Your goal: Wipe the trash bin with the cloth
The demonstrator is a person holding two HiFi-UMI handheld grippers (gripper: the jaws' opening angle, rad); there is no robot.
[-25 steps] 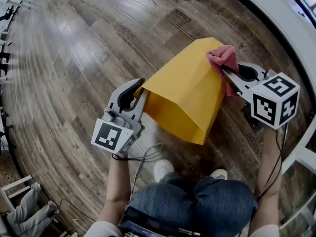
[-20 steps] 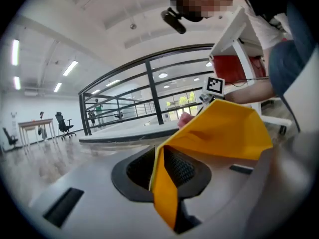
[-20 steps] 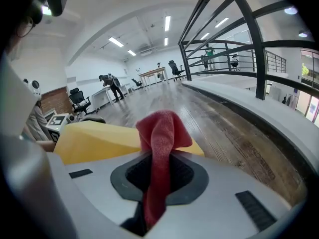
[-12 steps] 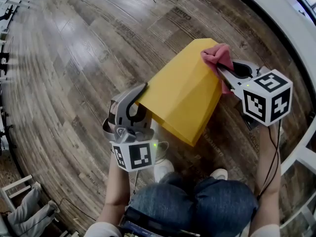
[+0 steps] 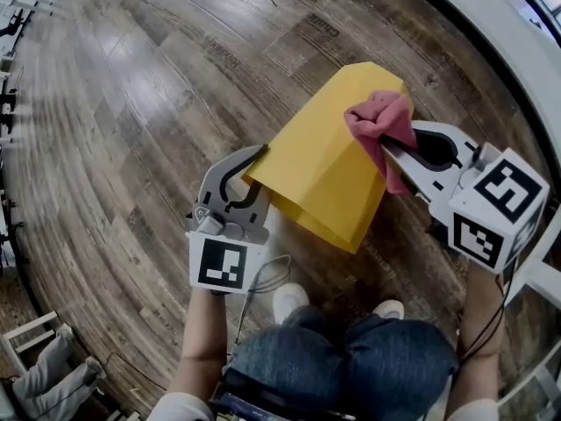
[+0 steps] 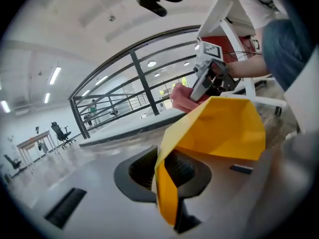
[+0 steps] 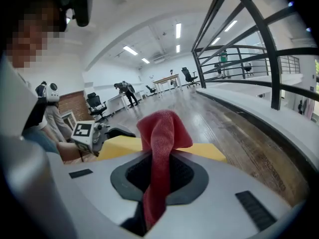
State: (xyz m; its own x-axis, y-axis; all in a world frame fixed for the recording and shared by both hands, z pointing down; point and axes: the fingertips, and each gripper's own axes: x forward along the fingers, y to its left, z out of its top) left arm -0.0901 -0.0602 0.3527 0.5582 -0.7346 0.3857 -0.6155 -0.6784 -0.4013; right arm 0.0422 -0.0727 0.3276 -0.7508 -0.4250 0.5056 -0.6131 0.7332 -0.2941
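A yellow faceted trash bin (image 5: 329, 160) is held in the air on its side, its open mouth toward the person. My left gripper (image 5: 252, 172) is shut on the bin's rim (image 6: 167, 183) at its lower left edge. My right gripper (image 5: 386, 143) is shut on a pink-red cloth (image 5: 379, 123), whose bunched end rests on the bin's upper right side. In the right gripper view the cloth (image 7: 158, 148) stands up between the jaws, with the yellow bin (image 7: 119, 147) behind it. In the left gripper view the cloth (image 6: 183, 97) shows at the bin's far end.
A wood plank floor (image 5: 149, 86) lies below. A curved white ledge (image 5: 491, 33) with a dark railing (image 7: 259, 39) runs along the right. The person's knees (image 5: 351, 358) and shoes (image 5: 289, 301) are under the bin. Desks and chairs stand far off.
The left gripper has rolled while keeping its hold on the rim, and the bin has turned with it. The right gripper has carried the cloth left and up across the bin's side.
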